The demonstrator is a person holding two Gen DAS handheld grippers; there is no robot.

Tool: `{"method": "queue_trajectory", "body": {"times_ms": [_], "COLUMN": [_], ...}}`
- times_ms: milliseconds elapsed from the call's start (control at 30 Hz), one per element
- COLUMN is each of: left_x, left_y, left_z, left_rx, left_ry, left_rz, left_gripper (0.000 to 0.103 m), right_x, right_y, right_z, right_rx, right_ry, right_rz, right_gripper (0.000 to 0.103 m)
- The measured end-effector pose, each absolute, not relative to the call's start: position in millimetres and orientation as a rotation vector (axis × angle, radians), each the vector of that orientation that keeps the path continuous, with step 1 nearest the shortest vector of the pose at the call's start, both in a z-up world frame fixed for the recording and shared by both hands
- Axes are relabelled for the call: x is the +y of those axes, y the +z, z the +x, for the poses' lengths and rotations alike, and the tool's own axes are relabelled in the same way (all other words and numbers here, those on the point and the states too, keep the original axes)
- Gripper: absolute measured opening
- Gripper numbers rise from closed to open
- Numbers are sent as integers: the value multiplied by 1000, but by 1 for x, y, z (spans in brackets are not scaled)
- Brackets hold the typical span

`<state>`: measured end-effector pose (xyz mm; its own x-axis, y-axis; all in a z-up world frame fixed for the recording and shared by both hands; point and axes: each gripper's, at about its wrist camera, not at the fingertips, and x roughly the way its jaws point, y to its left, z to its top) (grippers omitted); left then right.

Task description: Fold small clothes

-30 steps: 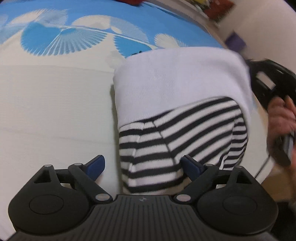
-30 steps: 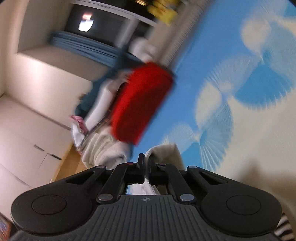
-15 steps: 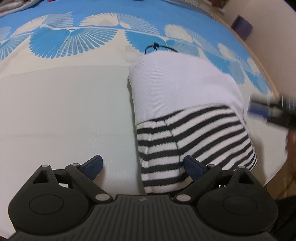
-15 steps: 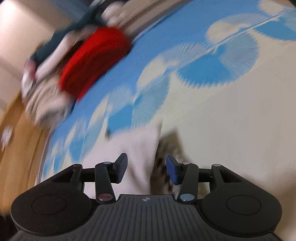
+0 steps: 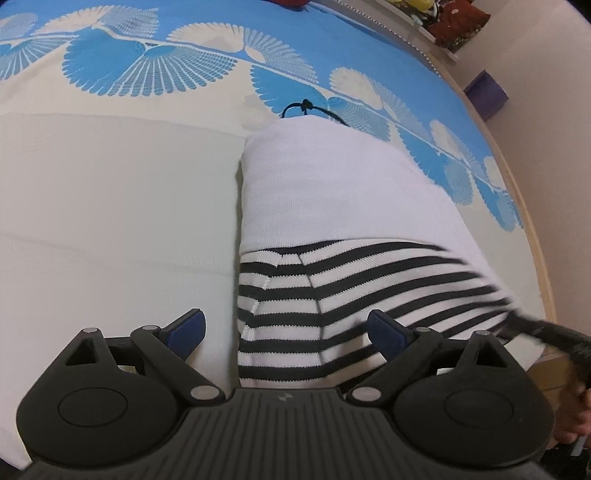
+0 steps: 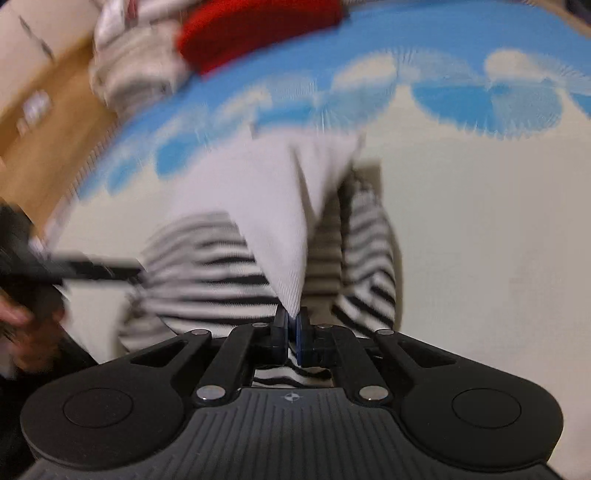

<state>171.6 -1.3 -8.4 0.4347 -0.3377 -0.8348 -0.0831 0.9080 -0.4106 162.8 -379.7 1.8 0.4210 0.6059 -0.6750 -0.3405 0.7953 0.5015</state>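
A small garment (image 5: 332, 206), white on top with black-and-white striped parts (image 5: 369, 288) below, lies partly folded on the bed. My left gripper (image 5: 286, 326) is open just above its striped near end, jaws wide on either side. My right gripper (image 6: 292, 328) is shut on a white corner of the garment (image 6: 280, 229) and lifts it into a peak over the stripes (image 6: 207, 273). The right wrist view is blurred by motion. The right gripper also shows as a dark blur at the left wrist view's right edge (image 5: 554, 336).
The bedspread (image 5: 110, 221) is cream near me and blue with white fan patterns (image 5: 147, 70) farther off. A red item (image 6: 255, 29) and pale piled clothes (image 6: 133, 70) lie at the far side. A thin black cord (image 5: 306, 108) lies beyond the garment. The bed's wooden edge (image 5: 532, 221) runs along the right.
My right gripper swung down to the garment, opened, then shut on its white corner and raised it. My left gripper stayed open over the striped end.
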Motion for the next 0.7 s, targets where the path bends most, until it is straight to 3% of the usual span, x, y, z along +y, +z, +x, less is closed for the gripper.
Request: {"method": "queue_trajectory", "body": {"times_ms": [67, 333, 533, 700], "left_x": [-3, -30, -23, -4], "left_y": [-9, -31, -37, -10], "left_z": [172, 172, 169, 167], "left_rx": [1122, 1231, 1345, 1215], "left_ry": [-184, -206, -243, -248], "left_rz": [-423, -111, -93, -136], "left_gripper": [96, 97, 98, 97], "right_x": [-394, -362, -334, -334], "right_y": [11, -51, -53, -16], "right_z": [157, 163, 166, 168], "right_rx": [941, 1270, 1304, 1168], "right_ry": [625, 515, 522, 446], "right_rz": [371, 64, -120, -176], "right_gripper": [3, 3, 3, 4]}}
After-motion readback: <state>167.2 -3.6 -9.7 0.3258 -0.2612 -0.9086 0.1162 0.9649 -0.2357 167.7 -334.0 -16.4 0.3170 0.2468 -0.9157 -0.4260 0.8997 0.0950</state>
